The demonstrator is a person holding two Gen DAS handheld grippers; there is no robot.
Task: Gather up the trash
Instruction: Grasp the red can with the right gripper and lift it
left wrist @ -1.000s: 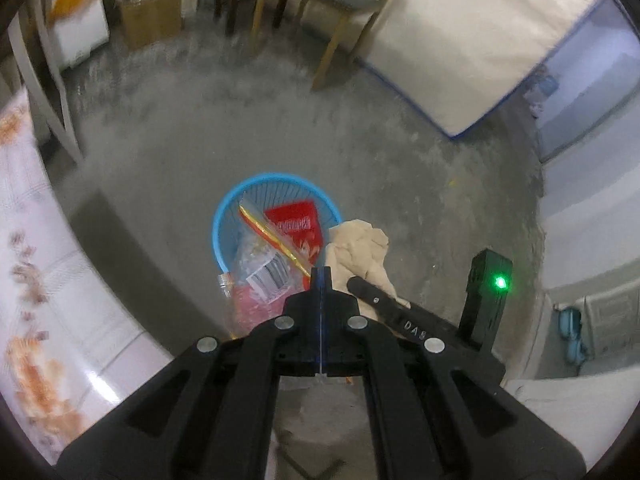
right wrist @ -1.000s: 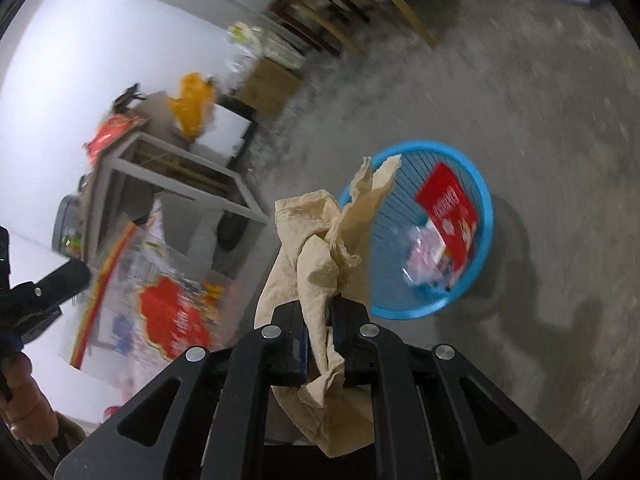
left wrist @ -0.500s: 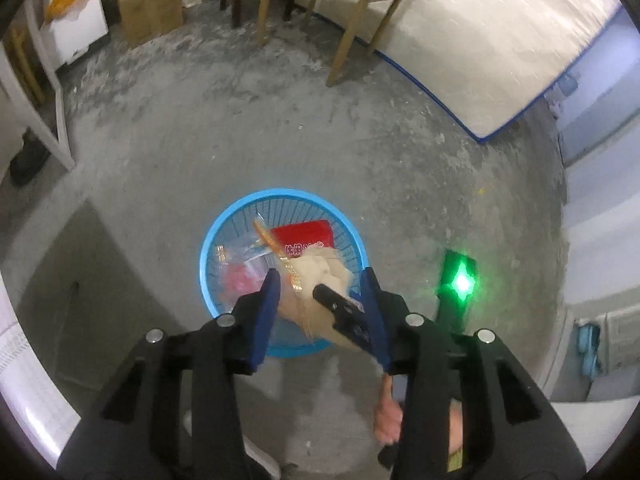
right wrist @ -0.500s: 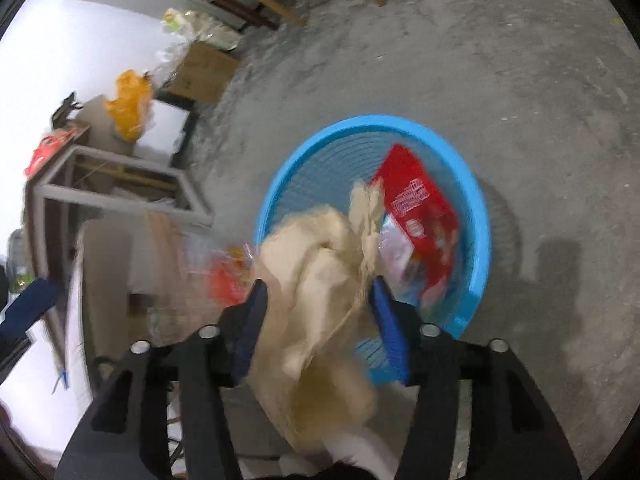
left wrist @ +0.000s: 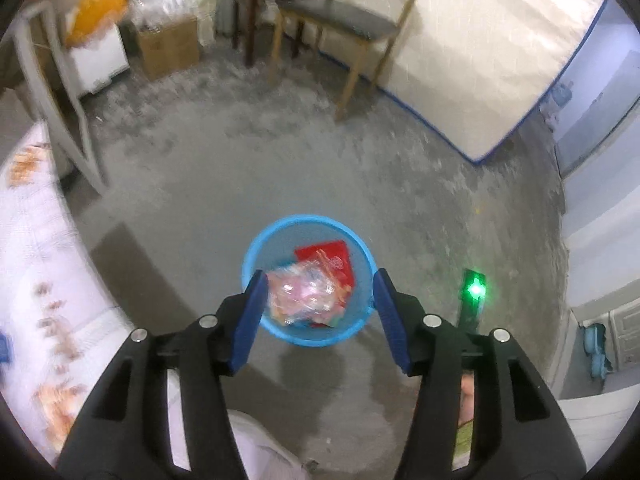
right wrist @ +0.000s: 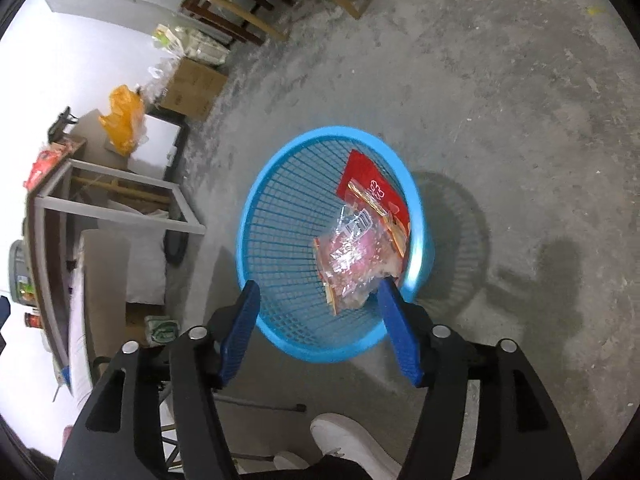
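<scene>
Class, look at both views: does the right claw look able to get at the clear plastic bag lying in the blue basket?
Probably yes: the right claw is open above the blue basket, whose top is uncovered, and the clear plastic bag lies on top.

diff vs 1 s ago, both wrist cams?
Both tools have just been opening and are empty: the left tool dropped the clear wrapper into the blue basket; the right tool released the tan paper, unseen now. The red packet stayed in the basket.
</scene>
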